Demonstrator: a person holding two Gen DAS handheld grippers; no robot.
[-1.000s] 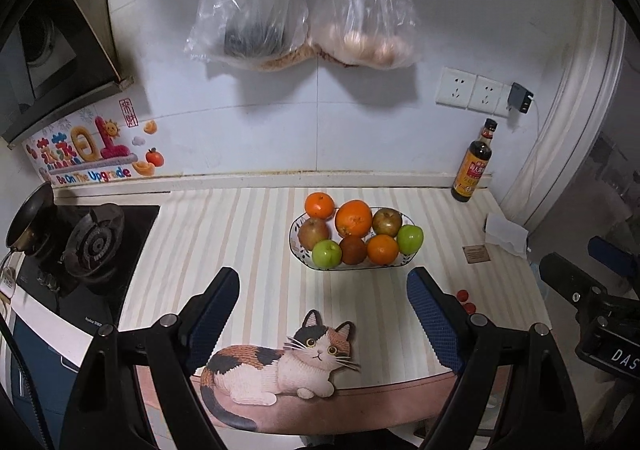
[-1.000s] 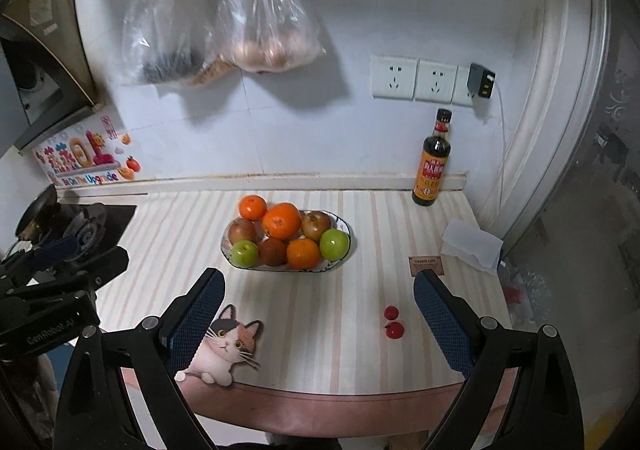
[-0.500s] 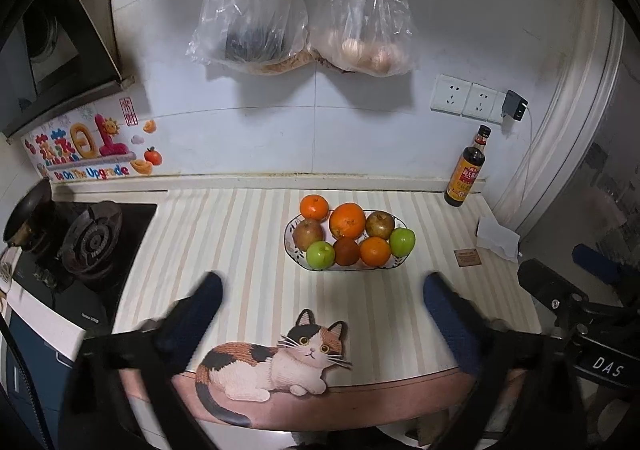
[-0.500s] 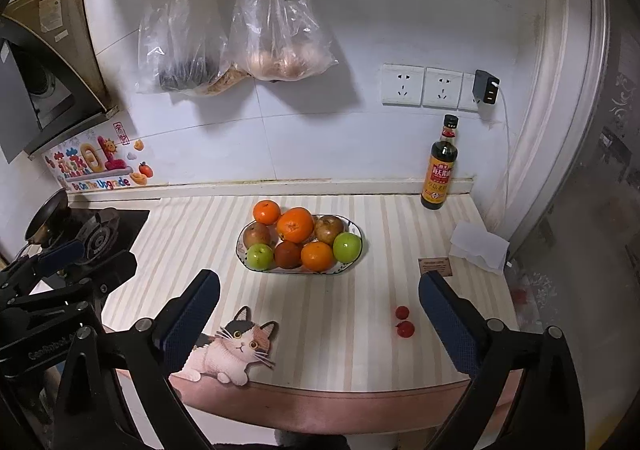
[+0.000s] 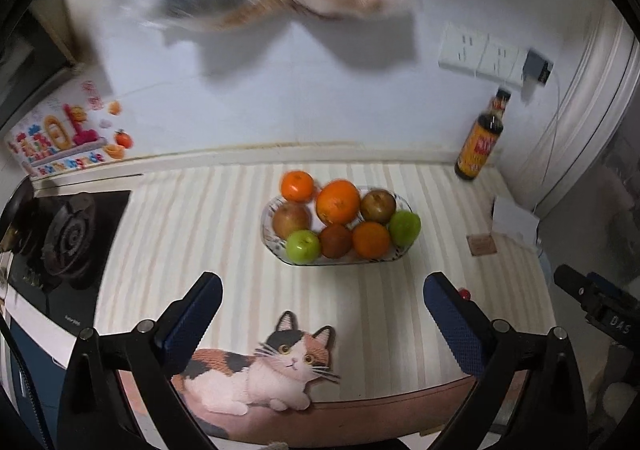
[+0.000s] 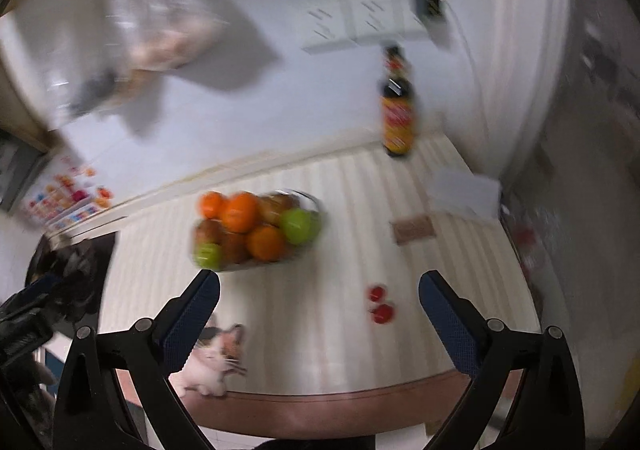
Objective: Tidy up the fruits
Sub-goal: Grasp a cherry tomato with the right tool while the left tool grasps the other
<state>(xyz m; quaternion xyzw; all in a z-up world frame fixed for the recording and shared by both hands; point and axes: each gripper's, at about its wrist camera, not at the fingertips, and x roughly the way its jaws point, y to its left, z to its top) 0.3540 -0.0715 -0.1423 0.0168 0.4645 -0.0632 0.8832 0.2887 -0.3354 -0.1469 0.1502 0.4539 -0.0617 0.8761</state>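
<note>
My left gripper point(image 5: 322, 314) is spread wide with nothing between its pads. My right gripper point(image 6: 319, 312) is likewise spread wide and empty. I hold both over the near edge of the counter point(image 5: 192, 226), pointed downward toward the work area, so that either one can reach fruit without first opening.

The bowl point(image 5: 269, 234) sits at frame centre in the left view, well apart from both grippers. It holds three oranges, two green apples point(image 5: 303, 247) and three brownish fruits; the heap is full, and the rear orange point(image 5: 296, 186) rides on the far rim. In the right view the bowl point(image 6: 316, 206) appears centre-left, blurred.

Two small red fruits point(image 6: 379, 304) lie loose on the counter at lower centre-right of the right view, near the right gripper and just inside its right pad. I judge them the likely items to tidy, since they are the only fruit outside the bowl. Being small and round, they will probably roll under a careless pinch.

A cat mat point(image 5: 256, 370) lies at the bottom centre of the left view, between the left pads. A sauce bottle point(image 5: 480, 140) stands at the upper right, against the wall and clear of the work path. The stove point(image 5: 64, 238) occupies the left edge.
</note>
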